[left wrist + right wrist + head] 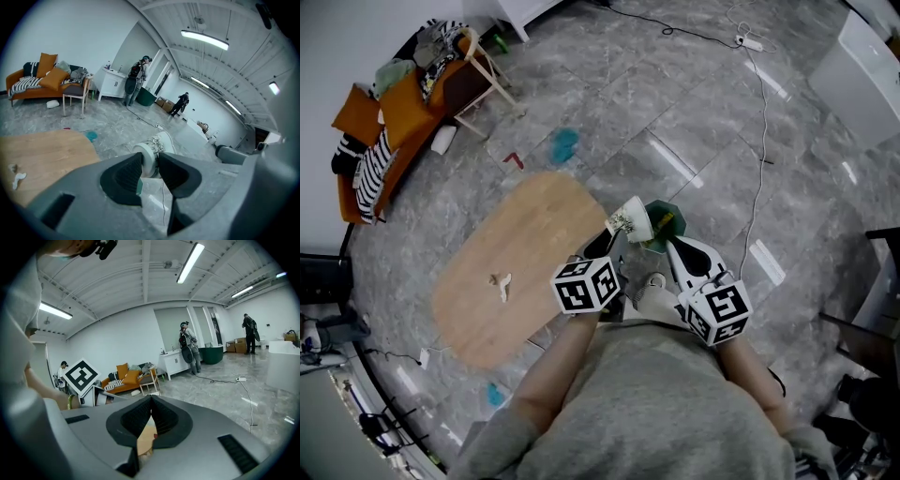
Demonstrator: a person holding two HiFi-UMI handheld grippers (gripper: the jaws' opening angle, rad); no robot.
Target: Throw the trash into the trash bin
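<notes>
1. The white patterned paper cup is pinched between my left gripper's jaws. Thin paper crushes, so grip gently.
2. My right gripper is closed on nothing.
3. A dark green container, likely the bin, lies just beyond the cup. I should centre the cup over it before releasing.

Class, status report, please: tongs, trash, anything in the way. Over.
Left tongs shut on paper cup. Right tongs shut, empty. Scrap lying on wooden table. Green container beside cup, nothing between.

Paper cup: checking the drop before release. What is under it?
In the head view, a dark green bin shows partly beneath the paper cup; the cup covers the bin's near side, so its contents stay unclear.
</notes>
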